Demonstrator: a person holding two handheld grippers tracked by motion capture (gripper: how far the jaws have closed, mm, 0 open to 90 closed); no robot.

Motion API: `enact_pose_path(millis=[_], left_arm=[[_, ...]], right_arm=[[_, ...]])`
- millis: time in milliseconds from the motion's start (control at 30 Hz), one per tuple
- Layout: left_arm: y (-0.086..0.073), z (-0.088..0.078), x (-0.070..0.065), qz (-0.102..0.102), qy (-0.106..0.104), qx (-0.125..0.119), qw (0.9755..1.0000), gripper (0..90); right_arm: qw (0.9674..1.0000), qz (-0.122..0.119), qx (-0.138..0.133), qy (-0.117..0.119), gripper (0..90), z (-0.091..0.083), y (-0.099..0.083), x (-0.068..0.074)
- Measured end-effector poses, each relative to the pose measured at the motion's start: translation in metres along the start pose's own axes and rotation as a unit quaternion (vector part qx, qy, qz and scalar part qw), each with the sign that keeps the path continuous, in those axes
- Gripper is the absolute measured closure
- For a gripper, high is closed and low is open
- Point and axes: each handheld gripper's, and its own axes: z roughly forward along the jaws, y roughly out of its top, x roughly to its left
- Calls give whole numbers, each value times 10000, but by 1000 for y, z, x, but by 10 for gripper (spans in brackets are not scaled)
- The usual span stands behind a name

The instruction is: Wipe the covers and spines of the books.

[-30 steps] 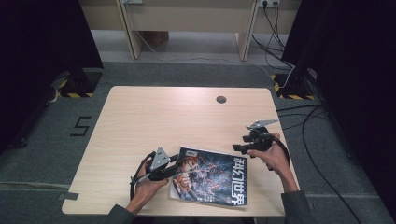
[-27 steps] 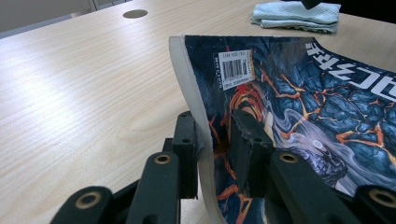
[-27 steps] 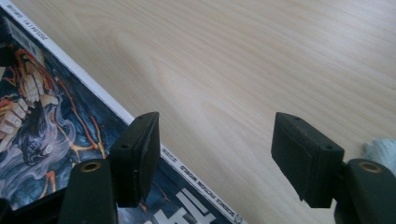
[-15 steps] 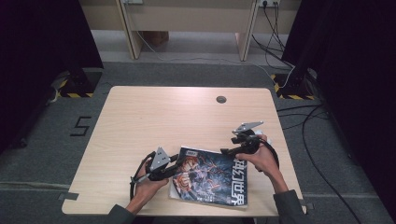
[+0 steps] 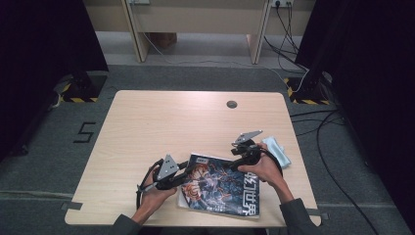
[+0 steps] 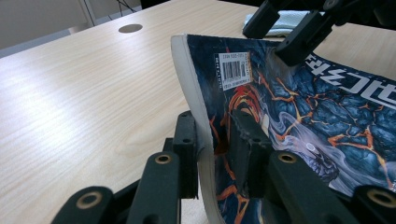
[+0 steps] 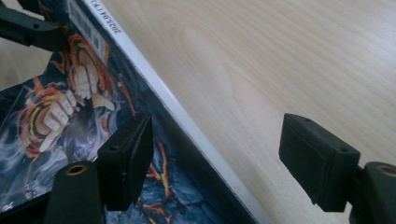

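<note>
The left gripper pinches the comic magazine's lifted edge at the table's near side while the right gripper, jaws wide, straddles its spine, likely needing to close next.

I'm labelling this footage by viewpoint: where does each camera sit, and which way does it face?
High view: above the person's side, facing forward and down on the table; both forearms show.
Left gripper view: rides the left claw, facing its jaws, clamped on the comic book.
Right gripper view: rides the open right claw, facing the book's edge.
All three share the book.
</note>
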Motion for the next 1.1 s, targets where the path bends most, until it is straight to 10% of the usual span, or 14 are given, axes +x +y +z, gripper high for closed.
enact_pose_path(millis=[500, 1100], left_arm=[[2, 0, 0, 135, -43, -43, 9999, 729], [-8, 24, 10, -343, 164, 201, 9991, 608]], right_arm=[[9976, -575, 264, 291, 509, 9, 0, 8], [9928, -991, 607, 299, 736, 6, 2, 16]])
